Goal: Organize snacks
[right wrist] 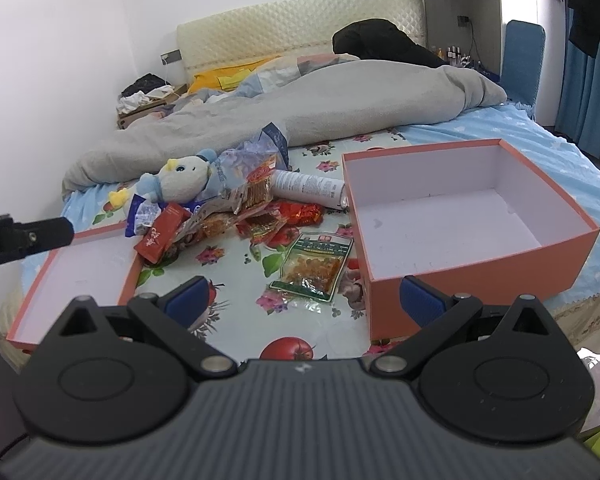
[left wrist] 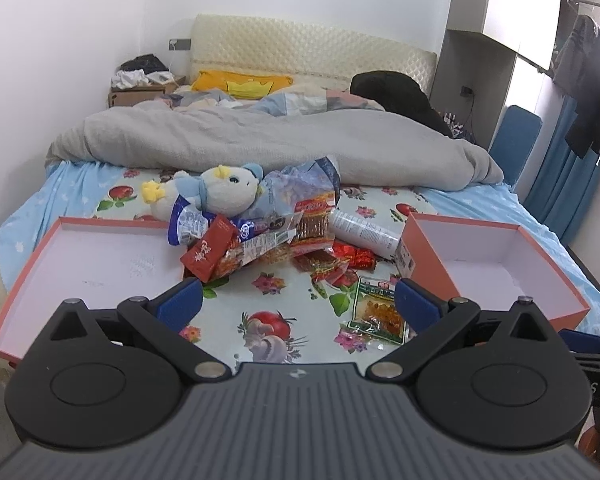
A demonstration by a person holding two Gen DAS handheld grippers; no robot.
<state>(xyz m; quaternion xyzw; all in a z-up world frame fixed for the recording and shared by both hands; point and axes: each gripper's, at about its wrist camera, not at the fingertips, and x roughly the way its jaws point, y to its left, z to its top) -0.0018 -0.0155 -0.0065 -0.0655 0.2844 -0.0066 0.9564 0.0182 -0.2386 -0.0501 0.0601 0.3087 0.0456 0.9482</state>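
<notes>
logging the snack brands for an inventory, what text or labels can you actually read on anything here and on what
No text reads clearly in either view.
Red packet: white brush-style characters, illegible.
Green-topped snack bag: label print too small.
White spray can: print blurred.
Blue-and-white bag: round logo, unreadable.
Orange box: side sticker too small.

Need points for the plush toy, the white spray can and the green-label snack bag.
plush toy (left wrist: pixel 224 192): left wrist view, on its white face.
white spray can (right wrist: pixel 308 186): right wrist view, mid-body of the lying can.
green-label snack bag (right wrist: pixel 312 268): right wrist view, on the clear window over the orange contents.
</notes>
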